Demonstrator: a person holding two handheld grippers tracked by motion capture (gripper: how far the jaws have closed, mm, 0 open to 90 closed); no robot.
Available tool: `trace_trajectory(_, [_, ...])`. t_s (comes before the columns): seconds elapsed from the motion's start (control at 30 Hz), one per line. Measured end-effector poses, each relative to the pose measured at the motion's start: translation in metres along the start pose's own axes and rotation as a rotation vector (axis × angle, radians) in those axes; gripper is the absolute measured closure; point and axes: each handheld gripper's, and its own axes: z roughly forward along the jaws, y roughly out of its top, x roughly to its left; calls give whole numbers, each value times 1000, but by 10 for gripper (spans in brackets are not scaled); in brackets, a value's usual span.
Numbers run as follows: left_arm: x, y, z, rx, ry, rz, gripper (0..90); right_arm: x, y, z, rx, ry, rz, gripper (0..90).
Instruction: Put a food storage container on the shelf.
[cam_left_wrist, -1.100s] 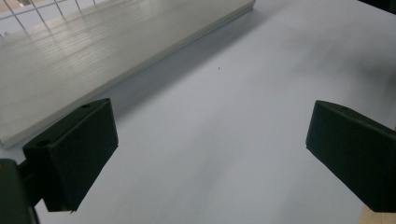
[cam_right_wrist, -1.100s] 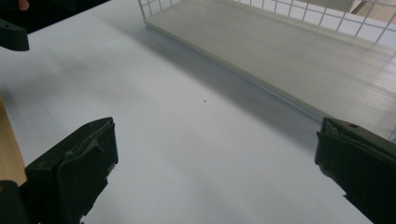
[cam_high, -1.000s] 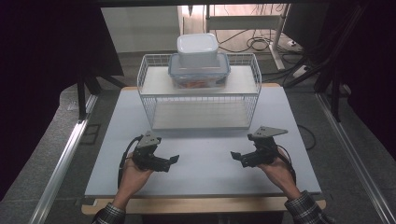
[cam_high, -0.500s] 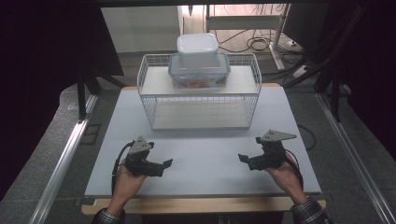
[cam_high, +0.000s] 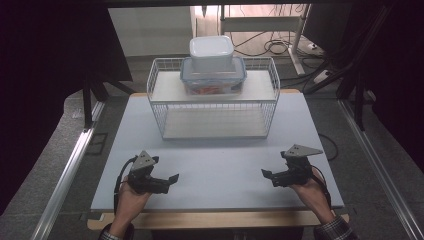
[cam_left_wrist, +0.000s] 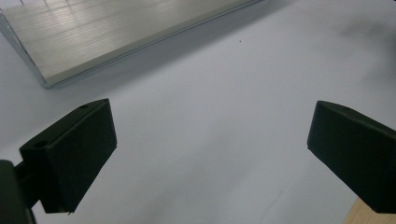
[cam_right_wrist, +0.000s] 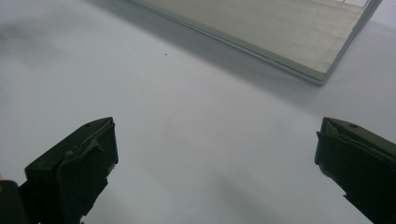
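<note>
- High view: a white wire rack (cam_high: 214, 107) stands at the far middle of the pale table (cam_high: 215, 160). Its upper shelf bears a clear container (cam_high: 213, 77) with a blue-edged lid; orange-red contents show through its wall, their kind not discernible. A smaller white lidded container (cam_high: 211, 53) sits stacked on top of it; its contents are hidden. The rack's lower shelf holds nothing.
- High view: the left gripper (cam_high: 167, 181) is held low over the near left of the table, jaws apart and pointing toward the table's middle, grasping nothing. The right gripper (cam_high: 268, 176) is held over the near right, jaws likewise apart and empty. Both are well apart from the rack and from each other.
- Left gripper view: the left gripper (cam_left_wrist: 210, 154) has its two black jaws spread wide, with bare table (cam_left_wrist: 224, 116) between them. The near edge of the rack's lower shelf board (cam_left_wrist: 116, 32) lies ahead at upper left, untouched.
- Right gripper view: the right gripper (cam_right_wrist: 215, 158) has its jaws spread wide, released, with bare table (cam_right_wrist: 196, 107) between them. The corner of the lower shelf board (cam_right_wrist: 280, 32) lies ahead at upper right, clear of the jaws.
</note>
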Motion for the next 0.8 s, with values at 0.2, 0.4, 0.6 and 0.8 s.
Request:
trace_trajectory(0.2, [0,-7,-2,17,5,0,8,-3,-7,-2,14,-18,4,0])
trace_trajectory(0.4, [0,-16,-5,29,23,2,3,-6,-13,-3,28,-30,4,0])
trace_trajectory(0.6, [2,-24,-8,44,34,-9,0,-7,-19,-3,48,-30,13,0])
trace_trajectory(0.8, [4,-32,-6,63,49,-12,0,-8,-27,-1,73,-32,12,0])
